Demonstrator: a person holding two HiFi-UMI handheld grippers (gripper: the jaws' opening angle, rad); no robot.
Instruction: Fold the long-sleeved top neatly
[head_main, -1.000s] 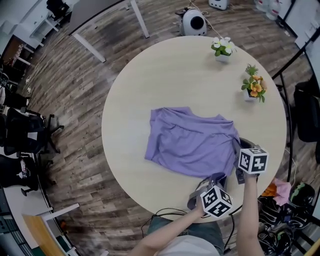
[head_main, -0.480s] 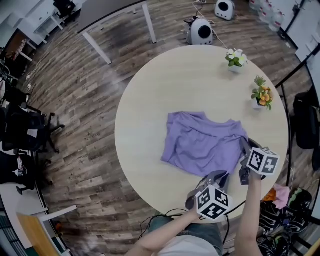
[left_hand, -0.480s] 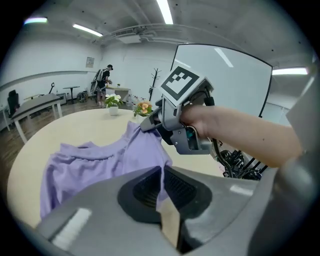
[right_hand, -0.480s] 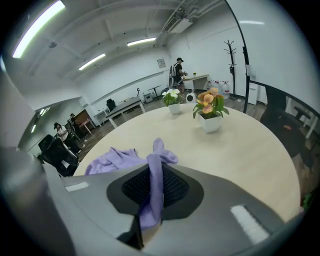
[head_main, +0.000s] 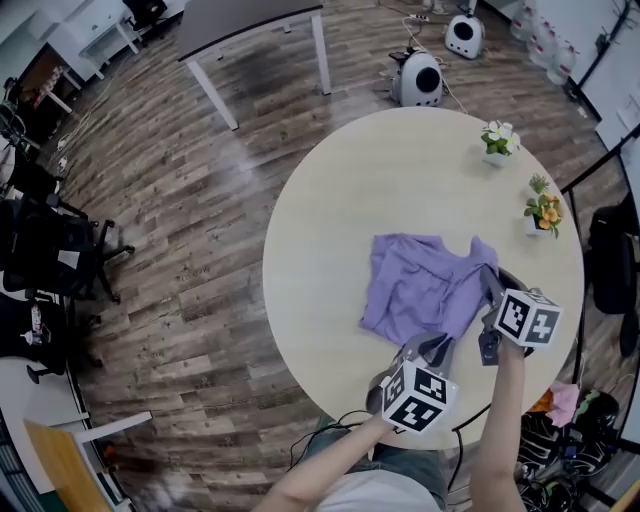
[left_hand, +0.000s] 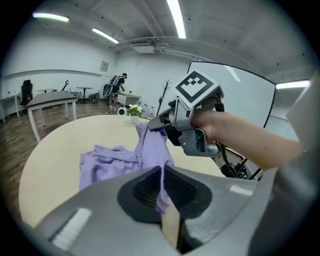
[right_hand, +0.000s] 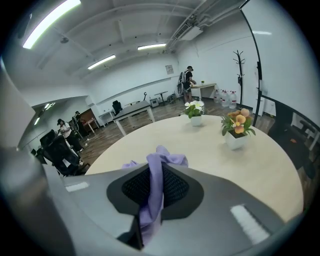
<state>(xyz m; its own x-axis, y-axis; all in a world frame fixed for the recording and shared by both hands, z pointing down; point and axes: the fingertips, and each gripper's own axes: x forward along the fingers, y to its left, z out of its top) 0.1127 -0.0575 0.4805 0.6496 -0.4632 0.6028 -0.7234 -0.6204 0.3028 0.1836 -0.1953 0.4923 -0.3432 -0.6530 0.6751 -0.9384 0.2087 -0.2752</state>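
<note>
My left tongs (head_main: 428, 350) and right tongs (head_main: 492, 292) are each clamped on an edge of the purple top (head_main: 415, 290). They hold its near side up off the round desk (head_main: 340, 230), I judge so that it can be carried over into a fold. The rest lies bunched just beyond them. Two flower pots (head_main: 497, 140) stand well past my right tongs, and wood floor (head_main: 180, 200) surrounds the desk.

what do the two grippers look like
The left gripper and right gripper are grey, pistol-shaped handhelds, each topped with a white cube bearing black square markers. Their jaws carry dark ribbed pads. The forearms are bare, no sleeves.
</note>
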